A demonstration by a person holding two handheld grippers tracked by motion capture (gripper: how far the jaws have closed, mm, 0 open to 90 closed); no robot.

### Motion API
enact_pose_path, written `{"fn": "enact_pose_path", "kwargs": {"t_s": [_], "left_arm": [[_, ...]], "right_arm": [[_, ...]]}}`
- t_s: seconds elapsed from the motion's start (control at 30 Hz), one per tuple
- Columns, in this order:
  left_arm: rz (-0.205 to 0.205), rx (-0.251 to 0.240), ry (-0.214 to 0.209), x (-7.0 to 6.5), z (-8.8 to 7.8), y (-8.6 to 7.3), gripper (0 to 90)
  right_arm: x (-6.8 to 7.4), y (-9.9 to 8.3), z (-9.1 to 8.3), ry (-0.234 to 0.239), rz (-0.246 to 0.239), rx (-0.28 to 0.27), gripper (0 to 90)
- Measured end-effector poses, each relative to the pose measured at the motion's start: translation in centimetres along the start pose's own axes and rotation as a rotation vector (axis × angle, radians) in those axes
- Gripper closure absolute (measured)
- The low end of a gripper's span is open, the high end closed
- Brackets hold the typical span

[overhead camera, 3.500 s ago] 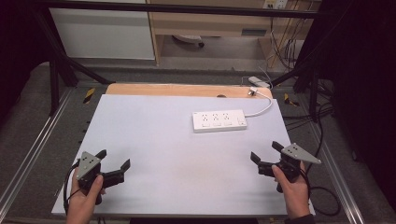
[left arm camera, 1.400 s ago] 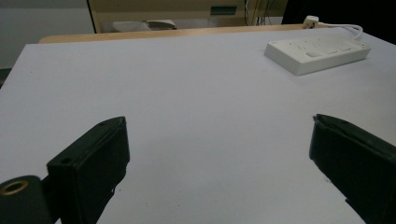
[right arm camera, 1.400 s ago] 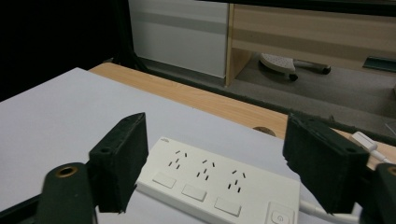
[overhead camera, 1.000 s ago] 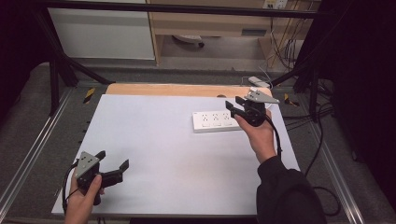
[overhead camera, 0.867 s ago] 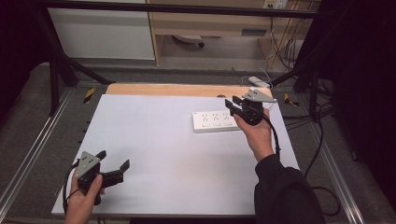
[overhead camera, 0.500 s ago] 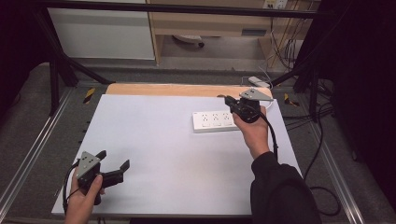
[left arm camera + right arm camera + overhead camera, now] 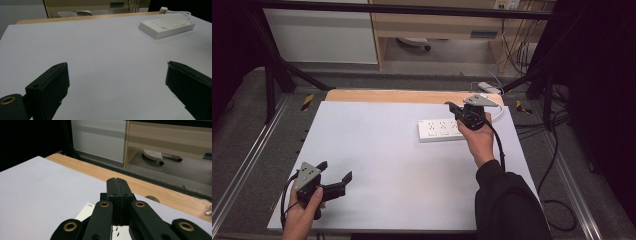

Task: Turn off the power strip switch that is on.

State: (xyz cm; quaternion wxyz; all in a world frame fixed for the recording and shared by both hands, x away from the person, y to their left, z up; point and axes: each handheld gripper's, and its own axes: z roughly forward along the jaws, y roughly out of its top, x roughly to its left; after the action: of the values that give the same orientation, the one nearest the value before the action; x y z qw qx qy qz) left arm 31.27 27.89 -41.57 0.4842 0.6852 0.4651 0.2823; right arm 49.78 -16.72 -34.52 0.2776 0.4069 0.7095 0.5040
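Observation:
A white power strip lies on the white table top at the back right, also seen in the left gripper view. My right gripper hovers over the strip's right end and points left and away. Its jaws have just been closing and now meet flat with nothing between them; a corner of the strip shows beneath. My left gripper rests near the front left corner, jaws wide apart and empty, pointing across the table toward the strip.
A wooden board edge runs along the back of the table. The strip's white cord leads off the back right corner toward a white adapter on the floor. Black cables hang at the right side.
The right gripper's jaws have come together from open. Earlier still, that hand travelled from the near right corner to the strip. The left hand has stayed put.

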Motion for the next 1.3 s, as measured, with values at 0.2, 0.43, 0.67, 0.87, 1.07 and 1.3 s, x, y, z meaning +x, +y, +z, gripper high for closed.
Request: {"fn": "enact_pose_path", "kwargs": {"t_s": [0.2,0.43,0.67,0.87,1.07,1.3], "left_arm": [[-0.005,-0.003,-0.003,0.1,0.0,0.0,5.2],[0.001,-0.003,-0.002,0.0,0.0,0.0,5.1],[0.003,0.0,-0.002,0.0,0.1,0.1,5.2],[-0.002,-0.002,-0.005,0.1,0.2,0.1,5.1],[0.006,0.003,-0.008,0.2,0.2,0.1,5.2],[0.001,0.001,-0.007,0.4,0.2,0.0,5.1]], "right_arm": [[0.2,-0.1,1.2,0.005,-0.008,0.012,90.0],[0.6,0.0,2.5,0.023,-0.01,0.037,90.0],[0.9,0.0,3.2,0.031,-0.003,0.047,90.0],[1.4,-0.1,3.9,0.041,-0.008,0.061,90.0],[1.8,-0.6,4.4,0.051,-0.016,0.086,90.0],[2.3,-1.1,5.1,0.056,-0.025,0.107,90.0]]}}
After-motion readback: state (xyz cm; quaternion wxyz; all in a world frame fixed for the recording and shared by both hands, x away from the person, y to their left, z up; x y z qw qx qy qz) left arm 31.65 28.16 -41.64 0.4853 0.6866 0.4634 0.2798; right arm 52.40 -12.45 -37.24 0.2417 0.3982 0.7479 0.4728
